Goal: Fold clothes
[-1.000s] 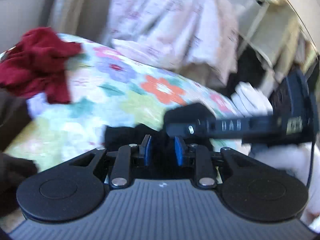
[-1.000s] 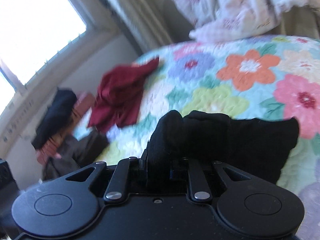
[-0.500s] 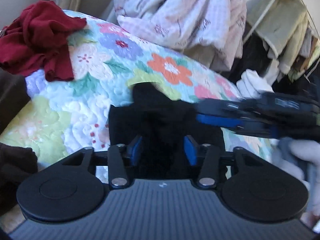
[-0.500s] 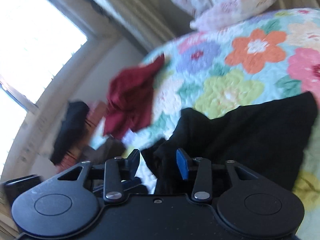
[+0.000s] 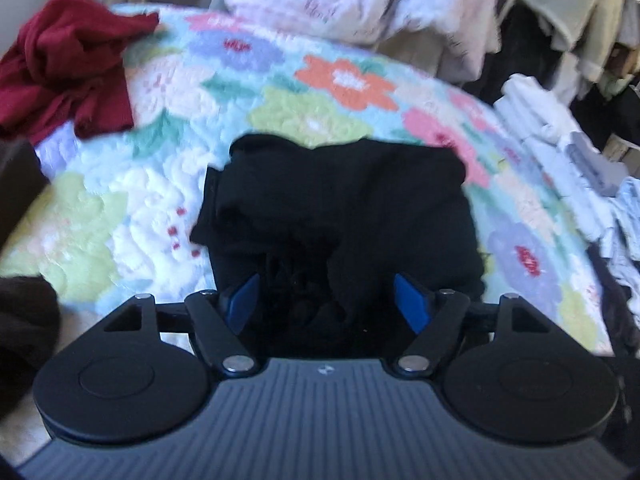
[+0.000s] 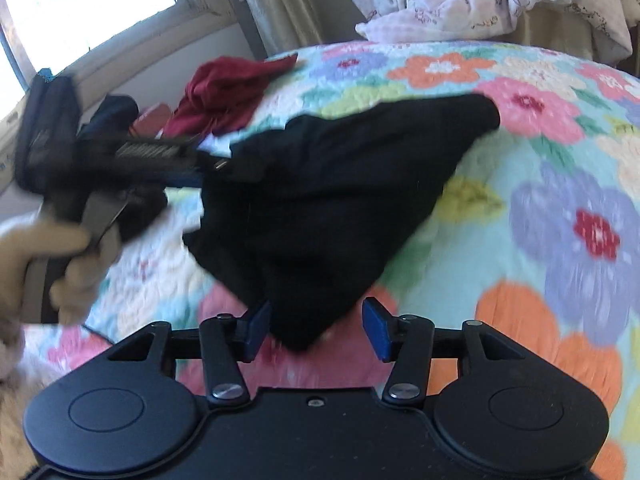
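A black garment point(image 5: 340, 208) lies bunched in a rough fold on the floral quilt point(image 5: 120, 216). My left gripper point(image 5: 327, 300) sits over its near edge. The jaws are opening, and cloth lies between the blue pads point(image 5: 242, 300) without being pressed. The right wrist view shows the same garment point(image 6: 340, 200) as a dark triangle. Its near corner hangs between the pads of my right gripper point(image 6: 317, 330), whose jaws are also opening and do not pinch it. A gloved hand point(image 6: 60, 260) holds the left gripper point(image 6: 208, 166) at the garment's left edge.
A crumpled dark red garment point(image 5: 68, 68) lies at the quilt's far left, also visible point(image 6: 228, 92). A pale flowered bedding pile point(image 5: 360, 0) sits behind. White folded clothes point(image 5: 540, 112) are stacked on the right, dark cloth point(image 5: 20, 320) at the near left, and a window point(image 6: 80, 0) beyond.
Both grippers went from shut on the black garment to open and let it go. It now rests on the quilt. The right gripper drew away and left the left wrist view.
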Demonstrator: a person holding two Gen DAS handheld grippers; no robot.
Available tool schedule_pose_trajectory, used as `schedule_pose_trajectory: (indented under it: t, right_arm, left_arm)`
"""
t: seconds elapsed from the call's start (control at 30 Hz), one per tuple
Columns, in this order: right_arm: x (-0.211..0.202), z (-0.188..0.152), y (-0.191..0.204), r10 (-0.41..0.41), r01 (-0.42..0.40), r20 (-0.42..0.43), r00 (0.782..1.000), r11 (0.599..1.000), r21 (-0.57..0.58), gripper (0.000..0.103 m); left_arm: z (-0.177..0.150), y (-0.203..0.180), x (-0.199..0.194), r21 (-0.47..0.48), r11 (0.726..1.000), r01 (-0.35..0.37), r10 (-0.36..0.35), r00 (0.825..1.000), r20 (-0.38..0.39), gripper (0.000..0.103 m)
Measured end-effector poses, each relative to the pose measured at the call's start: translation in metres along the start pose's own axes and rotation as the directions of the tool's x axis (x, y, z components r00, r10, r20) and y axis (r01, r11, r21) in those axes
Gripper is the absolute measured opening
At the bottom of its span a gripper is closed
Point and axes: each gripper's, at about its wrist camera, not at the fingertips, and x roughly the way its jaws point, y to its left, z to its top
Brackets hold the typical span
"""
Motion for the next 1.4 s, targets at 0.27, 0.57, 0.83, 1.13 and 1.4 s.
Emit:
schedule_pose_trajectory:
  t: [0.27,0.57,0.83,1.13,1.4]
  right_arm:
    - [0.034,-0.016,0.059,-0.251,0.283,0.139,0.958,0.902,-0.325,0.064]
    - [-0.018,0.000,0.067,-0.291,0.384,0.283,0.914,0.847,-0.369,0.011]
    - [-0.023,-0.020,0.049,-0.245,0.280,0.137,0.960,0.883,-0.377,0.002]
    - [-0.028,-0.026,0.066,-0.163,0.209,0.157,0.974,0.911,-0.355,0.013]
    - [0.017,-0.023,0.081,-0.228,0.293,0.192,0.955,0.834,-0.468,0.057]
  left_arm:
    - [-0.005,0.000,0.007,-0.010,0.999,-0.043,0.044,0.998,0.049,0.025]
    - [0.000,-0.008,-0.054,-0.036,0.998,-0.041,0.047,0.986,0.161,0.006]
    - [-0.023,0.019,-0.037,-0.124,0.987,-0.104,0.101,0.995,-0.025,0.016]
    - [-0.016,0.006,-0.039,-0.129,0.991,0.022,-0.014,0.998,0.061,0.064]
    - [-0.023,0.011,0.001,-0.132,0.989,-0.071,0.072,0.997,0.004,0.065]
